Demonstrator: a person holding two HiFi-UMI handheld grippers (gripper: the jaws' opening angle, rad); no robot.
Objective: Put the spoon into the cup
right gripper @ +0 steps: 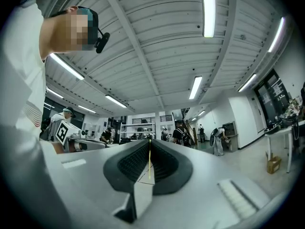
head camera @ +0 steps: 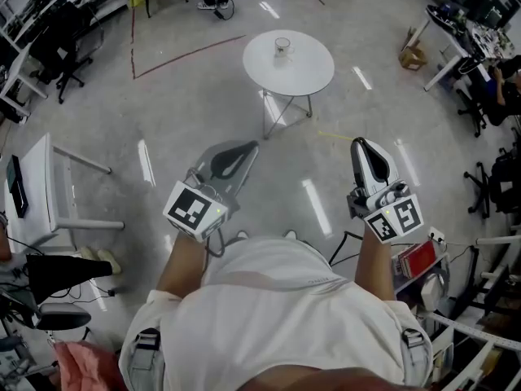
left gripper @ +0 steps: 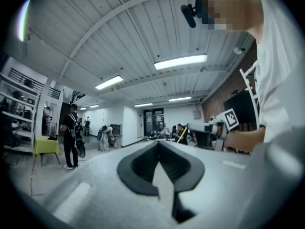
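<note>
The left tool (head camera: pixel 242 148) and right tool (head camera: pixel 363 145) rode level at the waist, jaws pressed together and empty, seemingly just being carried, since the cup (head camera: pixel 282 48) stood well ahead on the round counter (head camera: pixel 313 70) and no spoon showed.

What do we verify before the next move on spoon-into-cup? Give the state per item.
1. Left tongs free: ok, jaws together with nothing between them.
2. Right tongs free: ok, shut and empty.
3. Cup found: ok, it stands on the round white table ahead.
4. Spoon found: cannot tell, none can be made out in any view.
5. Tongs at the table: not ok, in the head view both are short of its near edge.
6. Tongs ready to grasp: not ok, both need opening first.
</note>
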